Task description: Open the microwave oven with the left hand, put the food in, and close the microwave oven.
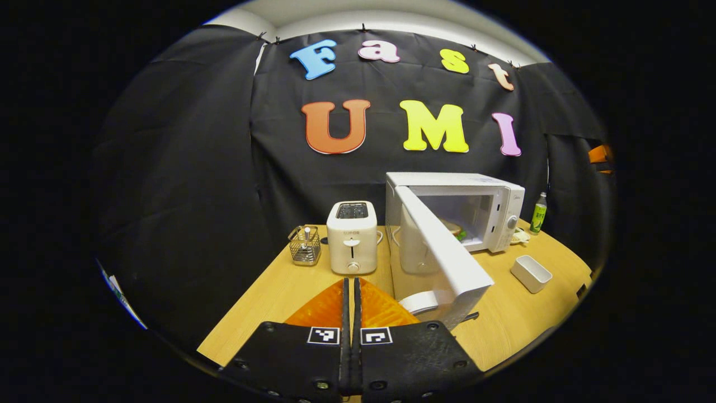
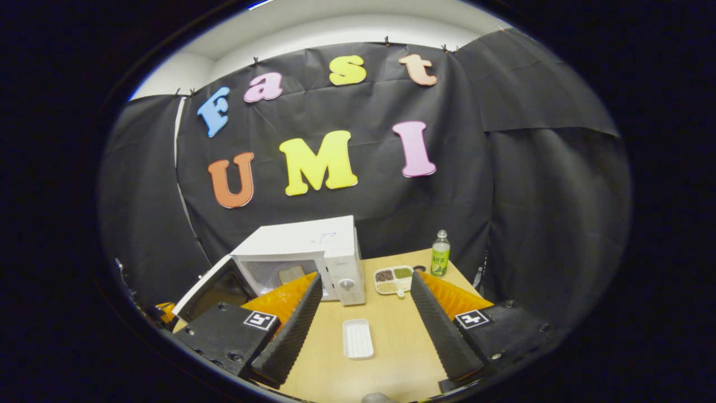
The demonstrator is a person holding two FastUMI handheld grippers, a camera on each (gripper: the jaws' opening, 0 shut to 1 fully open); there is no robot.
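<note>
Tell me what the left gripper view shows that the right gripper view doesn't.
Left gripper view has the toaster and wire basket left of the microwave, plus its own left claw, closed. Right gripper view has a divided snack plate beside the microwave and its own right claw, open and empty. Shared: the microwave with its door swung open and food inside, the green bottle, the white tray and the wooden table.

The swung-out microwave door (image 1: pixel 442 252) bars the left side; bare table (image 2: pixel 391 341) lies before the open cavity (image 1: pixel 458 215).
</note>
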